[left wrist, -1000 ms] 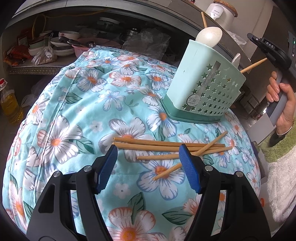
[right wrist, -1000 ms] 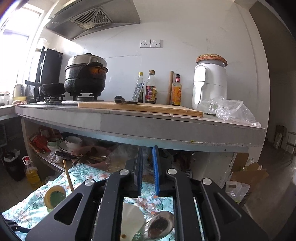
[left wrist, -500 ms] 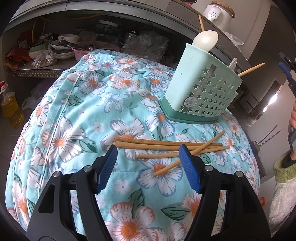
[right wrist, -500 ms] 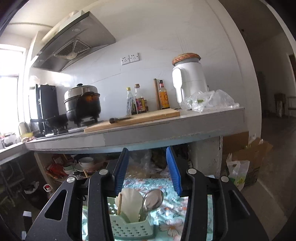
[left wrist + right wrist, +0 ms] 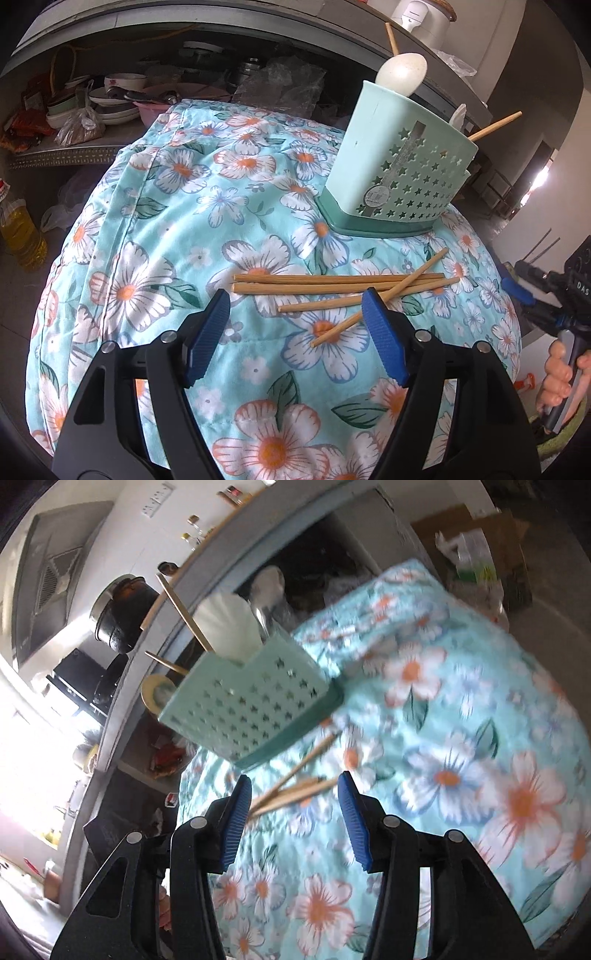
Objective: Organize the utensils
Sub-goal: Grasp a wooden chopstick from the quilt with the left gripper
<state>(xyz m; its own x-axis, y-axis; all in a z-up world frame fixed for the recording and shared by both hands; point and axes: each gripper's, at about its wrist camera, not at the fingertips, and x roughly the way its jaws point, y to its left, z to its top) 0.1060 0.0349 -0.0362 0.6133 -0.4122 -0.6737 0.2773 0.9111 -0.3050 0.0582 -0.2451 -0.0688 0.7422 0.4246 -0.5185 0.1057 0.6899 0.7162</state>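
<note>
My right hand-held gripper [image 5: 291, 814] has just swung down, its jaws opening, empty, chopsticks [image 5: 291, 794] just ahead; my left hand-held gripper [image 5: 295, 332] hangs apart nearby.

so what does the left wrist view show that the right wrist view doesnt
Only the left wrist view: the left gripper, open, the person's hand on the right gripper's handle, an oil bottle.
Only the right wrist view: the range hood, black pot, right gripper, open, just been opening, empty.
Both: utensil holder, loose chopsticks, floral cloth.
</note>
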